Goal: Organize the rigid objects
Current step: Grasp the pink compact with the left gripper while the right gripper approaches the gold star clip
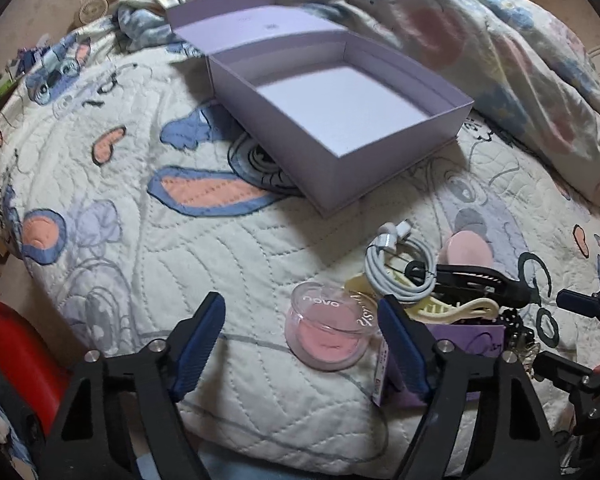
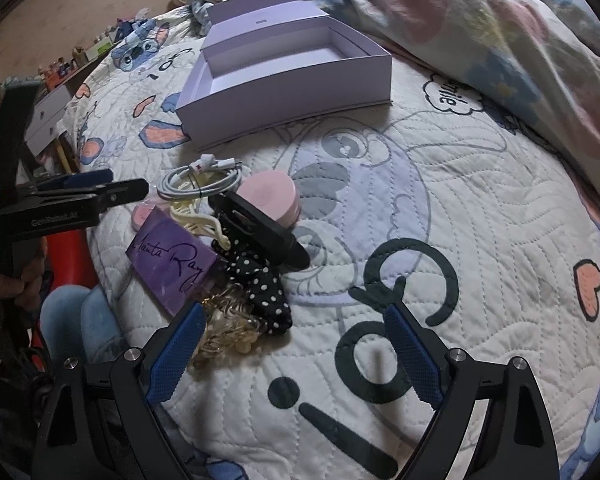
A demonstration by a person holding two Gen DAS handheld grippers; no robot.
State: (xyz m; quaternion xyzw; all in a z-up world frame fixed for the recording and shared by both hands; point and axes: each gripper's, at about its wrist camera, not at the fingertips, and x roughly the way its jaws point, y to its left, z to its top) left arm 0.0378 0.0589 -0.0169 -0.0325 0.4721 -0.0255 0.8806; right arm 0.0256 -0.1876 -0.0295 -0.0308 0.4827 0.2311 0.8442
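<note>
The left gripper (image 1: 300, 336) stands part open above the quilt (image 1: 140, 240) with nothing clamped. A round clear jar (image 1: 326, 332) with pink contents lies between its fingers, nearer the right-hand finger; neither pad presses on it. White lettering on the jar's rim reads "novo", seen upside down.

Just beyond the right-hand finger lies the cluster of small items: a purple card (image 1: 466, 336), a cream hair claw (image 1: 452, 306), a black hair clip (image 1: 480, 278), and a coiled white cable (image 1: 400, 268) with its plug end pointing away. A pink round case (image 1: 466, 248) sits just behind the cable. Far ahead, slightly to the right, stands the open lilac box (image 1: 340, 120), empty, its lid (image 1: 252, 20) folded back flat behind it.

The right gripper (image 2: 296, 344) stands wide open and empty over bare quilt printed with large dark lettering. A gold curled ornament (image 2: 224, 332) lies touching its left-hand finger, on the outer side. Next ahead is a black polka-dot fabric piece (image 2: 260, 292). To its left, the purple card (image 2: 172, 260) bears handwritten script reading "Manta Ray". Beyond these are the black hair clip (image 2: 260, 224), the cream hair claw (image 2: 196, 220), the pink round case (image 2: 272, 196) and the white cable (image 2: 200, 180). Farthest ahead is the lilac box (image 2: 284, 92). A printed cloud on the quilt, right of the box, ends in "nie". The left gripper (image 2: 100, 188) enters from the left; its black frame carries small white lettering too blurred to read.
</note>
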